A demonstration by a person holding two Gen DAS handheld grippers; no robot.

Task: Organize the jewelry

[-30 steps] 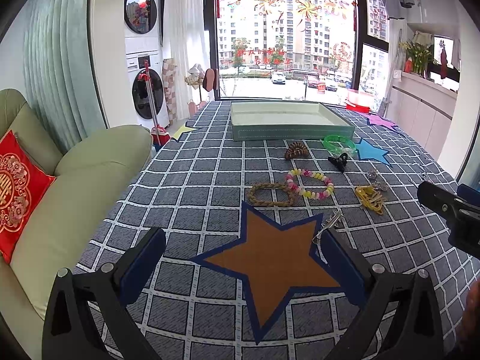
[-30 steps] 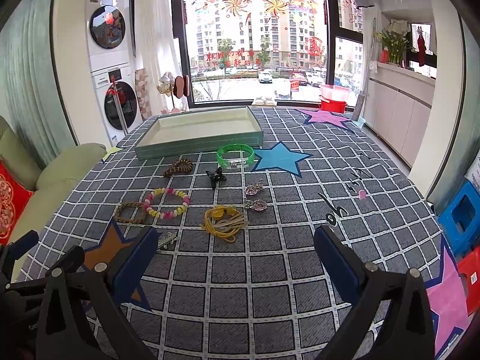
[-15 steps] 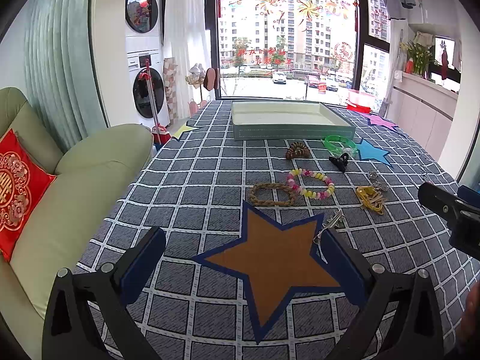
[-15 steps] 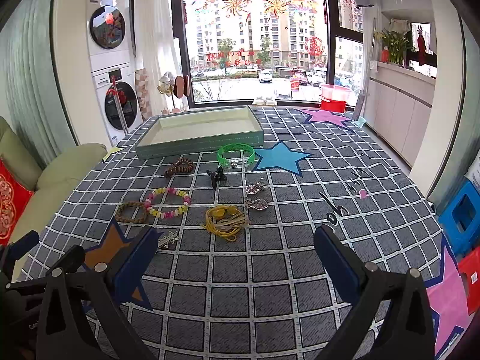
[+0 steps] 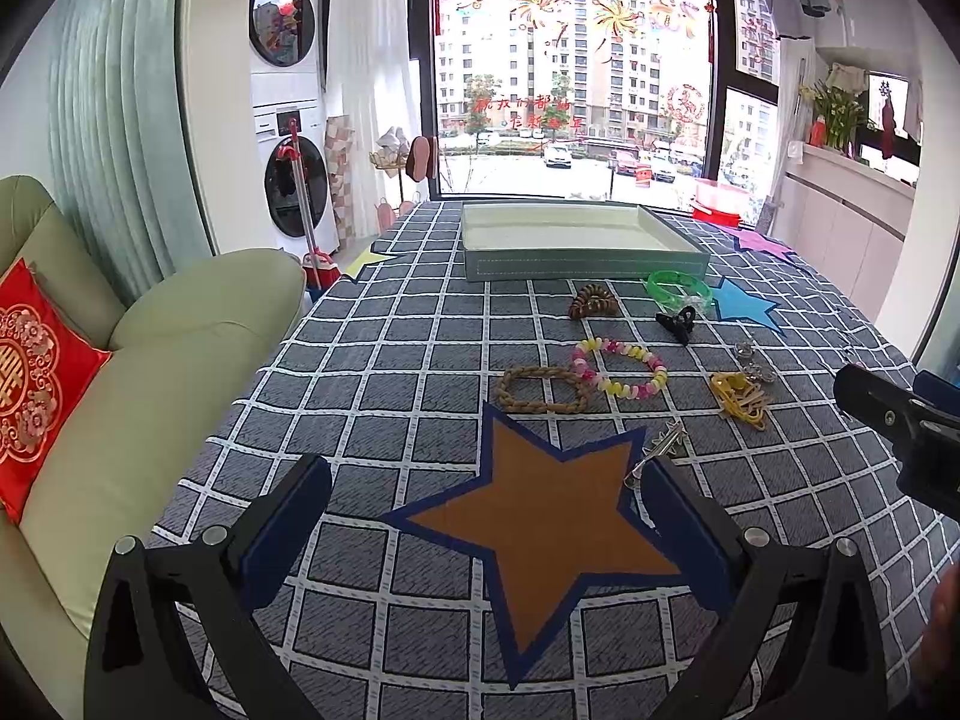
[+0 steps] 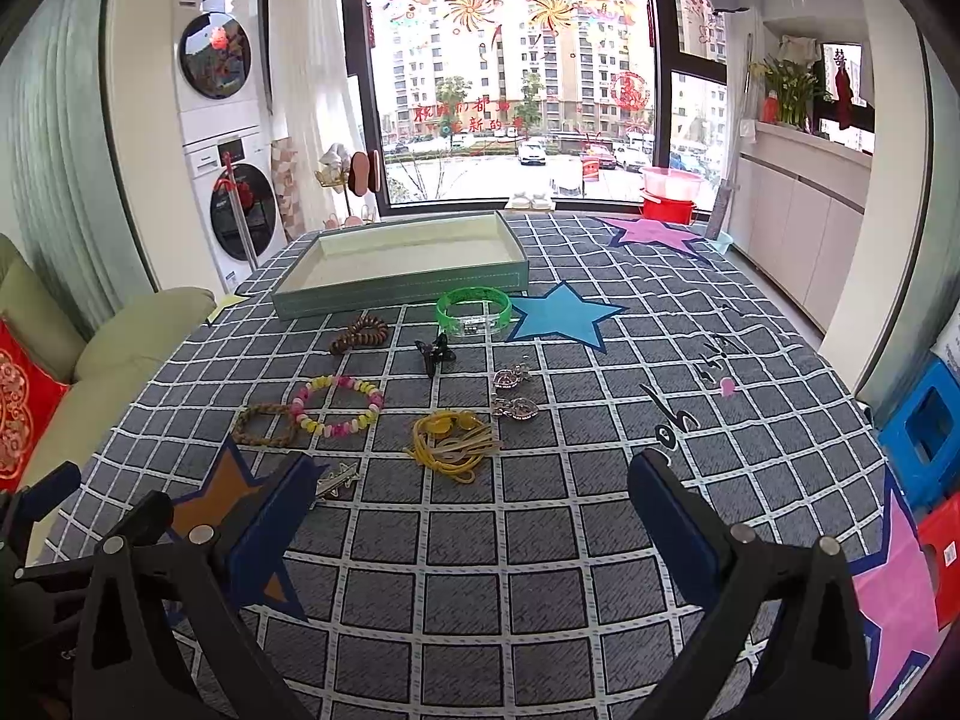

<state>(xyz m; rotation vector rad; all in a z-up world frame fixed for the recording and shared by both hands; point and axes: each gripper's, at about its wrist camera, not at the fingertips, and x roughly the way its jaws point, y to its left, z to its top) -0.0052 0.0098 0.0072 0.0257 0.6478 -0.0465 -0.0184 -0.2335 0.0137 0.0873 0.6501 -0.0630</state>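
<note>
Left claw [image 5: 483, 480] wide over orange star [image 5: 540, 525], hair clip [image 5: 660, 447] beside

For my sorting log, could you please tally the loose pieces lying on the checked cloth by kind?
Bracelets: 4, namely green, beaded, braided, brown coil
Hair clips: 2, black and silver
Silver charms: 2
Yellow cord bundle: 1
Total: 9

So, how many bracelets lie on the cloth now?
3. The green bangle lies in front of the tray, beside the blue star. The pink-and-yellow beaded bracelet and the braided brown one touch each other, nearer the grippers. None seems hidden.
</note>
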